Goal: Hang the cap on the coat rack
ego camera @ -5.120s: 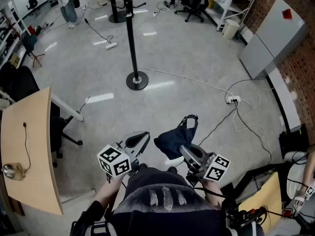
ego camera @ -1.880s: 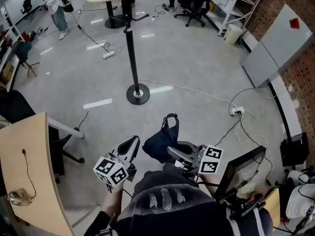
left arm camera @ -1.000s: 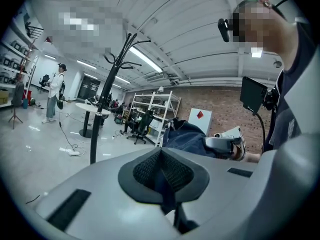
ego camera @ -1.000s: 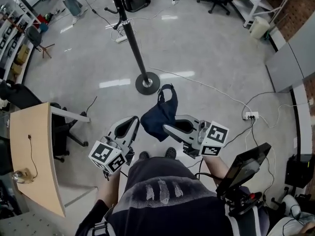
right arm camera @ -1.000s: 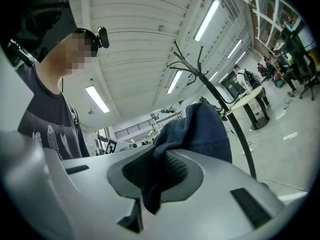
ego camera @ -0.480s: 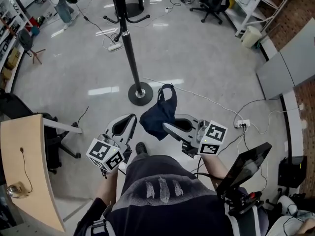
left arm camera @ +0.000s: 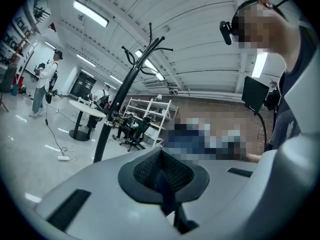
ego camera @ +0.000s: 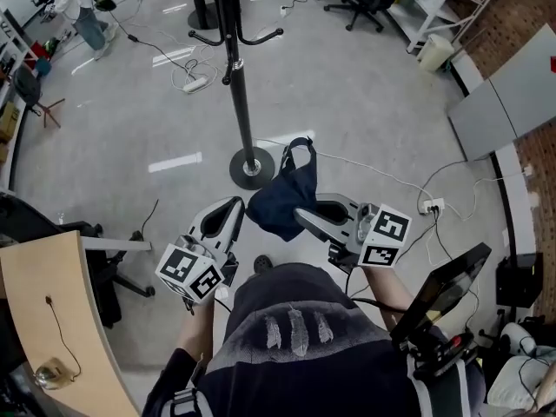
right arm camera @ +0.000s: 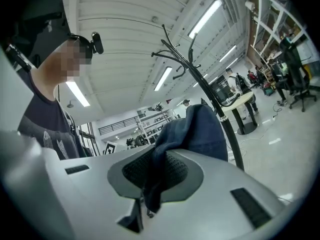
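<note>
Head view, R hand-held gripper [ego camera: 301, 216] clamps navy cap [ego camera: 280, 200], b/w marker cube [ego camera: 383, 235]

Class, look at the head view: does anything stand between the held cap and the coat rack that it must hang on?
Nothing visible does. The cap, clamped in the right gripper, is close to the coat rack, and only bare floor shows between them. The rack's hooks also show nothing hanging on them.
</note>
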Demonstrator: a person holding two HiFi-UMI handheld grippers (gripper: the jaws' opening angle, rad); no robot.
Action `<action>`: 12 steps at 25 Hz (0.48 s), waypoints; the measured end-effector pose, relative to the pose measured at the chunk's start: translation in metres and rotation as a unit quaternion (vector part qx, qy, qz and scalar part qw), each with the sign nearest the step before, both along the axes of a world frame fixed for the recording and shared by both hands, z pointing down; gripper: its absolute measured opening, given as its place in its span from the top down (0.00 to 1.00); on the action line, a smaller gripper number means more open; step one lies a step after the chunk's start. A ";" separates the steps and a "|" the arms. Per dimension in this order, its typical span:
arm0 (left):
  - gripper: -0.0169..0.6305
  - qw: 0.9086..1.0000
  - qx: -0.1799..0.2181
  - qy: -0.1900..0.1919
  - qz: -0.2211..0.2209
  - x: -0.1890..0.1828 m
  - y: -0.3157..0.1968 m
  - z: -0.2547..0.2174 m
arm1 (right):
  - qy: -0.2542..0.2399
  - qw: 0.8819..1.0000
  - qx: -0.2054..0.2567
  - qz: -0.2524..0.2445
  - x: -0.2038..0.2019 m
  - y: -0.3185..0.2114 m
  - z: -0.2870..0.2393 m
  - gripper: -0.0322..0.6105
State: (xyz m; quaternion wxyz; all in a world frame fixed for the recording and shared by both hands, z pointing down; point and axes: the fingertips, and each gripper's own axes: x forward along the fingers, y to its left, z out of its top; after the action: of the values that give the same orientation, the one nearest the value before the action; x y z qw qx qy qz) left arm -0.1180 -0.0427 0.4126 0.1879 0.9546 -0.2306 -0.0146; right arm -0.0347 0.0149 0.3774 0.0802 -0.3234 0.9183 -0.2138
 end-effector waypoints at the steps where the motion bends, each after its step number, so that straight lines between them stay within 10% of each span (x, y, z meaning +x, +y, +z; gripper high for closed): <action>1: 0.96 1.000 -0.002 0.000 0.002 -0.004 -0.005 0.002 | 0.001 1.000 0.000 0.002 -0.003 -0.005 0.001 0.90; 12: 0.96 1.000 -0.017 -0.004 0.009 0.004 -0.039 0.008 | 0.006 1.000 -0.006 0.011 0.013 -0.042 0.005 0.90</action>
State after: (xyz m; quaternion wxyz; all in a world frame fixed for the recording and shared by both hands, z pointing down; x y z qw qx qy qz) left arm -0.1135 -0.0816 0.4211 0.2029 0.9534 -0.2230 -0.0053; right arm -0.0215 -0.0269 0.3823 0.0750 -0.3352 0.9138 -0.2168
